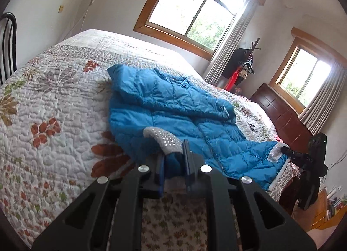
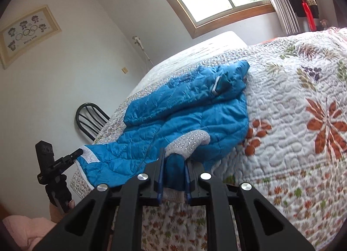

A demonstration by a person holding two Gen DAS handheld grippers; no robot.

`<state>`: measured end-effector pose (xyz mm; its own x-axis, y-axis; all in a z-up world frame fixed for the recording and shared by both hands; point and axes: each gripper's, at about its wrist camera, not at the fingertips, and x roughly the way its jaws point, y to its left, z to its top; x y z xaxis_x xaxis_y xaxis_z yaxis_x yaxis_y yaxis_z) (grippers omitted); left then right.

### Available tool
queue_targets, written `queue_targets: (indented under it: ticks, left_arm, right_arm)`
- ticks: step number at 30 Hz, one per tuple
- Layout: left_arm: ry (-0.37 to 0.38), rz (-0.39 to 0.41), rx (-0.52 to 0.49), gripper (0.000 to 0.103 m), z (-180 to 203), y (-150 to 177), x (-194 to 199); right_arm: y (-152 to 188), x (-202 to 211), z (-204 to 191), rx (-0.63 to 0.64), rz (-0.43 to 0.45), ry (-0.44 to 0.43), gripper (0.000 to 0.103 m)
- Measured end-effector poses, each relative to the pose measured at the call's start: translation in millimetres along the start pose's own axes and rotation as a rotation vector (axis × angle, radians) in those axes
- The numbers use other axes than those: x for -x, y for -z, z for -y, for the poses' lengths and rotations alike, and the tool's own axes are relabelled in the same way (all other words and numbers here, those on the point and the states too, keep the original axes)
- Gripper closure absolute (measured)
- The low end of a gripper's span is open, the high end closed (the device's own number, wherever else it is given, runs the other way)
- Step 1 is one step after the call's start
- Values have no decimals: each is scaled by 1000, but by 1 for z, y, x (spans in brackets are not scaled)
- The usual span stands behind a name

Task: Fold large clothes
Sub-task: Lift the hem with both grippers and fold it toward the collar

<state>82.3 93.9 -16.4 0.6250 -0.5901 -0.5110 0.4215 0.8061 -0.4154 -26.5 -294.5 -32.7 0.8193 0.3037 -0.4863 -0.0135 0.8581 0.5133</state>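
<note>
The left tool (image 1: 175, 160) was pinching one near corner of the blue padded jacket (image 1: 173, 108) by its silver-dotted lining (image 1: 164, 138), at the bed's (image 1: 54, 99) near edge. The garment lay rumpled across the quilt, sleeves loosely crossed over the body, no crisp fold made. The right tool (image 2: 174, 164) was clamped on the other near corner. Judged so, folding had barely begun; most remained.

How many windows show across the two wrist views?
2. A large wood-framed window is on the wall beyond the bed, also seen in the right wrist view. A smaller window is above the dark wooden headboard. Others may lie outside both views.
</note>
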Motion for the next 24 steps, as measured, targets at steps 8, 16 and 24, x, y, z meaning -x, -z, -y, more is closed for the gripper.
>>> queue_targets:
  ticks: [8, 16, 24]
  left_arm:
    - [28, 10, 58, 90, -14, -93, -40]
    - [28, -27, 134, 90, -43, -160, -114]
    - [-19, -94, 192, 89, -77, -197, -198]
  right_arm:
    - [-101, -29, 2, -34, -14, -28, 89]
    - [-176, -94, 25, -124, -86, -12, 89]
    - [-217, -167, 72, -239, -154, 17, 89]
